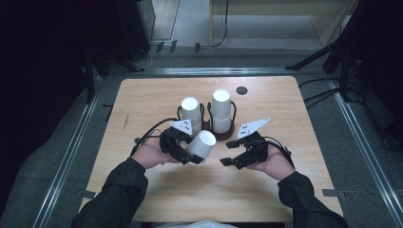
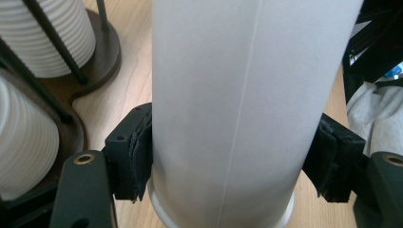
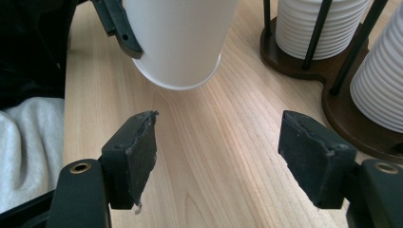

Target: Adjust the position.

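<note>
My left gripper point(image 1: 190, 154) is shut on a white paper cup point(image 1: 201, 146), held tilted above the table with its base pointing up and away. In the left gripper view the pads point(image 2: 142, 147) press both sides of the cup point(image 2: 237, 95) near its rim. My right gripper point(image 1: 230, 160) stands open to the right of the cup, with nothing between its jaws. The right gripper view shows this gripper point(image 3: 218, 152) over bare wood, with the cup's rim point(image 3: 178, 71) just ahead. Behind stands a dark wooden holder point(image 1: 219, 135) with two stacks of white cups point(image 1: 191, 111) point(image 1: 222, 109).
The holder's black rods and base point(image 3: 294, 61) lie close to the right gripper's far side. A small black disc point(image 1: 242, 90) sits in the wooden table point(image 1: 142, 104) near its far edge. Dark equipment stands left and right of the table.
</note>
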`<state>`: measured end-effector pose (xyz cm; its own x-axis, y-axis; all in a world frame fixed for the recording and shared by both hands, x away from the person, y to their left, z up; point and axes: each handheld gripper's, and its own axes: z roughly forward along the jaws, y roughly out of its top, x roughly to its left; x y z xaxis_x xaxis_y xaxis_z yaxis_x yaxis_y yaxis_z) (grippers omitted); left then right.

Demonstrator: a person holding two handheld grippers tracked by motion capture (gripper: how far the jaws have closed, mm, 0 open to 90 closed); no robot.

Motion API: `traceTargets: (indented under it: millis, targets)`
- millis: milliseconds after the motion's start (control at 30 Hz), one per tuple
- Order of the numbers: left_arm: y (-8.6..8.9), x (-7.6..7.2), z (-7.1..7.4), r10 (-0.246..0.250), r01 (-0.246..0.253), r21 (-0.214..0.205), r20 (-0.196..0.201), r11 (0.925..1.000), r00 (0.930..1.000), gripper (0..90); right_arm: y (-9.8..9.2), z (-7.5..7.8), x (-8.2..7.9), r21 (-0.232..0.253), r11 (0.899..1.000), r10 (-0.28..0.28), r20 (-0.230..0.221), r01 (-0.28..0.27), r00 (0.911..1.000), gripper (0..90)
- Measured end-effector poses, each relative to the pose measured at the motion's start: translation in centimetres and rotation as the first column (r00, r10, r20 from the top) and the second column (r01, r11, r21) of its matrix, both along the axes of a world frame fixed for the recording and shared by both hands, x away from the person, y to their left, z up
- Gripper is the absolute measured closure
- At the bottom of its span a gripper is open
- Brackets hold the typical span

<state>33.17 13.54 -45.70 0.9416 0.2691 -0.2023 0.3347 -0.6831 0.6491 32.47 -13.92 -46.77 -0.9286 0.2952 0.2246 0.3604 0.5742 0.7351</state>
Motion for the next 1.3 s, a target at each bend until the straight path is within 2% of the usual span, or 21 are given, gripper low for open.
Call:
traceTargets:
  millis: [100,333,433,600,667,733,767,967,1067,1167,1233,1300]
  targets:
    - [-0.1,0.2,-0.2,-0.006,0.006,0.043,0.013,0.9991,0.9999,28.1,0.3,-0.2,0.0,-0.013,1.000,0.007,0.005,-0.007,1.0000,28.8]
    - [-0.4,0.5,-0.5,-0.022,0.023,0.076,-0.006,0.9968,0.9997,28.2,0.7,-0.5,0.0,-0.027,1.000,0.014,0.011,-0.014,0.9998,29.0]
    - [-0.7,0.6,-0.9,-0.037,0.035,0.119,0.012,0.9922,0.9993,28.2,0.7,-0.5,0.1,-0.025,1.000,0.009,0.020,-0.009,0.9998,30.0]
    - [-1.3,0.5,-1.7,-0.070,0.067,0.158,0.017,0.9853,0.9974,28.1,0.9,-0.6,0.1,-0.023,1.000,0.018,0.019,-0.018,0.9997,29.7]
    - [-1.6,0.4,-2.0,-0.096,0.092,0.172,0.019,0.9808,0.9952,28.1,1.0,-0.7,0.1,-0.025,0.999,0.029,0.018,-0.029,0.9994,29.5]
    - [-2.0,0.3,-2.2,-0.132,0.122,0.215,0.033,0.9689,0.9906,28.1,1.2,-0.7,0.1,-0.027,0.999,0.039,0.020,-0.038,0.9991,29.3]
    - [-2.2,0.3,-2.2,-0.144,0.133,0.221,0.034,0.9662,0.9891,28.1,1.4,-0.8,0.1,-0.027,0.999,0.044,0.019,-0.044,0.9988,28.9]
    - [-3.0,0.0,-2.5,-0.198,0.191,0.228,0.005,0.9546,0.9802,28.0,2.2,-0.9,-0.1,-0.018,0.996,0.089,0.019,-0.089,0.9958,25.6]
    - [-3.3,-0.4,-2.3,-0.237,0.232,0.225,-0.005,0.9463,0.9715,27.9,2.8,-0.9,-0.3,-0.017,0.993,0.118,0.027,-0.117,0.9927,25.4]
    - [-3.6,-0.7,-2.4,-0.253,0.248,0.218,-0.009,0.9437,0.9675,27.9,3.5,-0.7,-0.6,-0.018,0.988,0.154,0.043,-0.154,0.9871,25.0]
    - [-3.7,-0.7,-2.4,-0.264,0.259,0.226,-0.011,0.9391,0.9646,27.8,3.8,-0.7,-0.7,-0.021,0.987,0.163,0.050,-0.162,0.9853,25.1]
    - [-3.7,-0.8,-2.5,-0.267,0.262,0.228,-0.011,0.9378,0.9638,27.7,4.0,-0.7,-0.7,-0.028,0.985,0.173,0.050,-0.171,0.9837,26.3]
